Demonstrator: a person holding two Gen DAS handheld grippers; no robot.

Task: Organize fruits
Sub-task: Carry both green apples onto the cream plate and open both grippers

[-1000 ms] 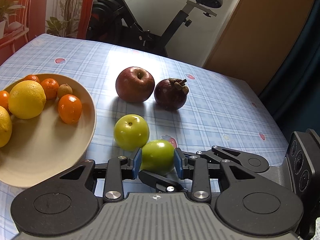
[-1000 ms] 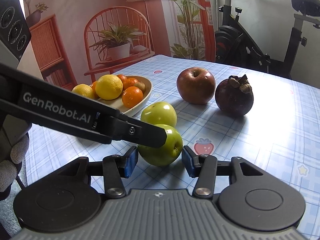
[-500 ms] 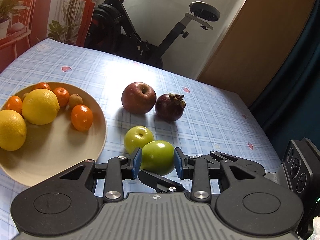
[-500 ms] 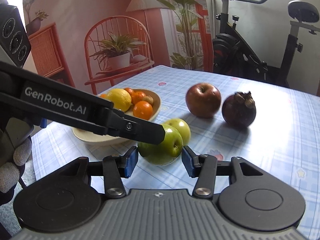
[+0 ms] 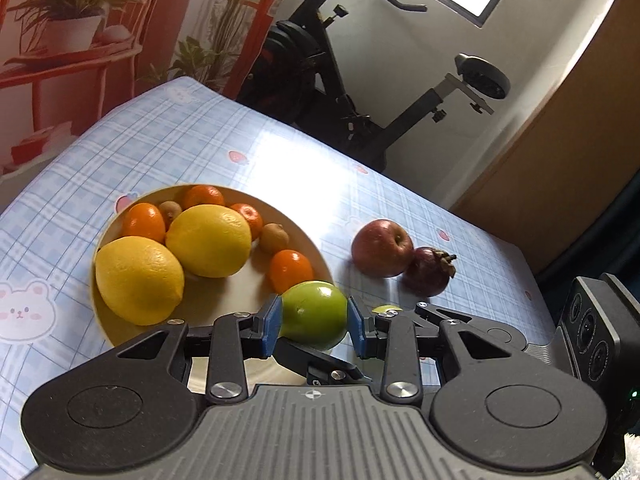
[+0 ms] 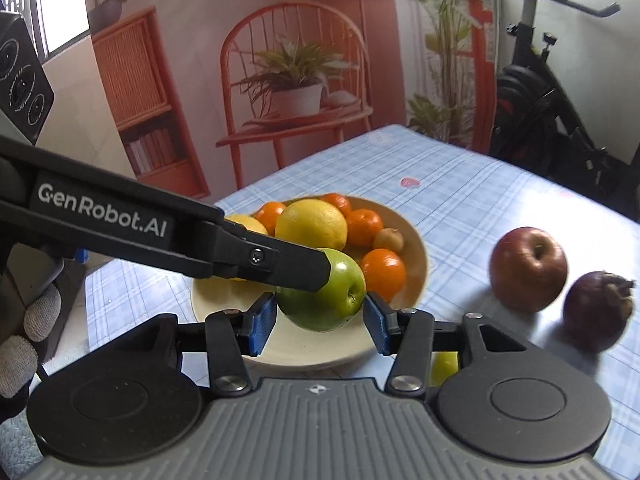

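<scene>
My left claw [image 5: 314,322] grasps the green apple [image 5: 314,314]; right claw [image 6: 318,324] brackets it, released. Lower gently into the bowl's [image 5: 224,300] bare spot.

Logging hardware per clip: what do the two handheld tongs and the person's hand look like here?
Both tongs, left and right, are black linkage arms with silver pivot screws, blue pads and a ribbed grey base. The left one's side reads "GenRobot.AI" in white and carries a black block with three round lenses. The hand wears a grey knitted glove. No cables visible.
</scene>
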